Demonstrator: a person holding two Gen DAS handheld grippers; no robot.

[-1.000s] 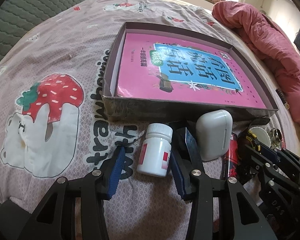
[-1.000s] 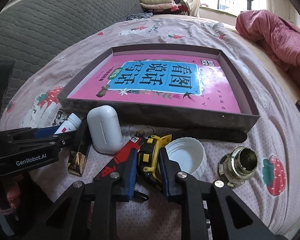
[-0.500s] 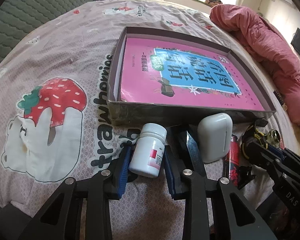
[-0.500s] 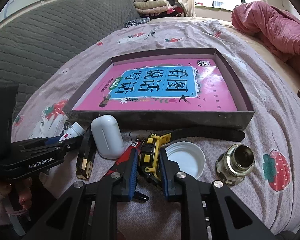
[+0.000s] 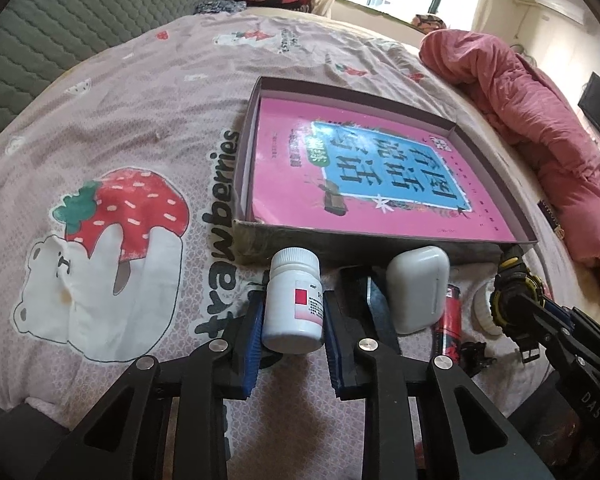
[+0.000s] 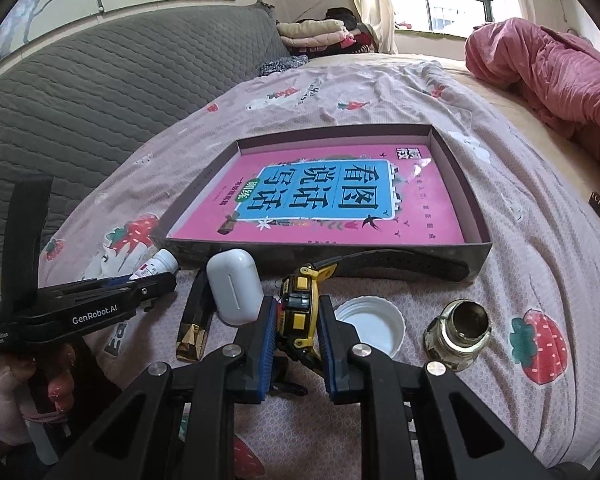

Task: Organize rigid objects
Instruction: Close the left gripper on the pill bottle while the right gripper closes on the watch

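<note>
My left gripper (image 5: 292, 320) is shut on a white pill bottle (image 5: 294, 300) with a red label, held lifted off the bedspread. My right gripper (image 6: 298, 320) is shut on a yellow and black watch (image 6: 300, 308), its black strap (image 6: 412, 266) trailing along the box front. A shallow dark box (image 5: 360, 240) holds a pink book (image 5: 364, 168); it also shows in the right wrist view (image 6: 476, 208). A white earbud case (image 6: 234, 284), a black and gold bar (image 6: 194, 324), a white lid (image 6: 374, 326) and a brass jar (image 6: 458, 330) lie before the box.
A red tool (image 5: 450, 320) lies beside the earbud case (image 5: 418, 292). A pink quilt (image 6: 548, 72) is heaped at the right. A grey padded headboard (image 6: 100, 92) stands at the left. Folded clothes (image 6: 320, 34) are stacked by the window.
My left gripper closed on the pill bottle and lifted it. My right gripper tightened on the watch and raised it. Both views rose and tilted back.
</note>
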